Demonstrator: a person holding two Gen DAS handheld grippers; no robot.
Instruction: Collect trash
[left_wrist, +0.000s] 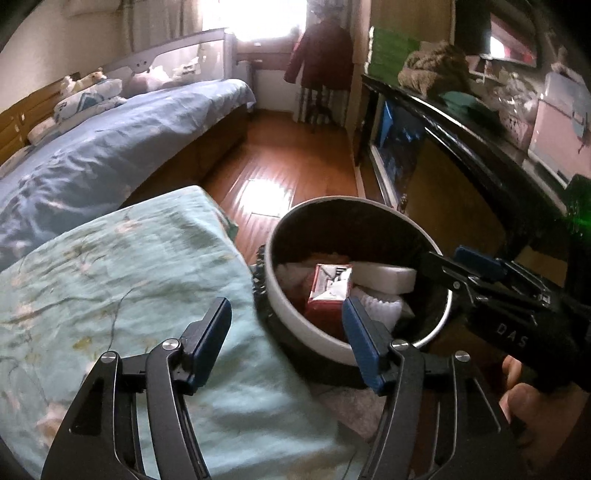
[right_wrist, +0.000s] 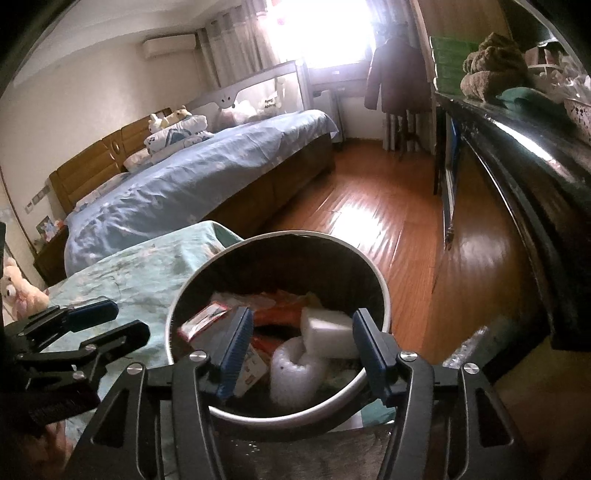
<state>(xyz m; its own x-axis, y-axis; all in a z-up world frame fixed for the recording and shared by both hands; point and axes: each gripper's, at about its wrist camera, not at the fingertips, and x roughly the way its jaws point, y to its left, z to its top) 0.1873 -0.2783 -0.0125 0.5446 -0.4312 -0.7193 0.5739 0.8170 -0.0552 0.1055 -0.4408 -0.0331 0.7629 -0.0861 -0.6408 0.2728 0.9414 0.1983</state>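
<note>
A round white trash bin with a black liner stands on the floor beside the teal-covered surface. It holds a red and white box, a white foam block and bubble wrap. My left gripper is open and empty, over the bin's near-left rim. My right gripper is open and empty, directly above the bin. It shows in the left wrist view at the bin's right rim. The foam block lies between its fingers' line of sight.
A bed with a blue cover lies at the left. A dark cabinet with clutter on top runs along the right. Wooden floor stretches between them to a coat rack by the window.
</note>
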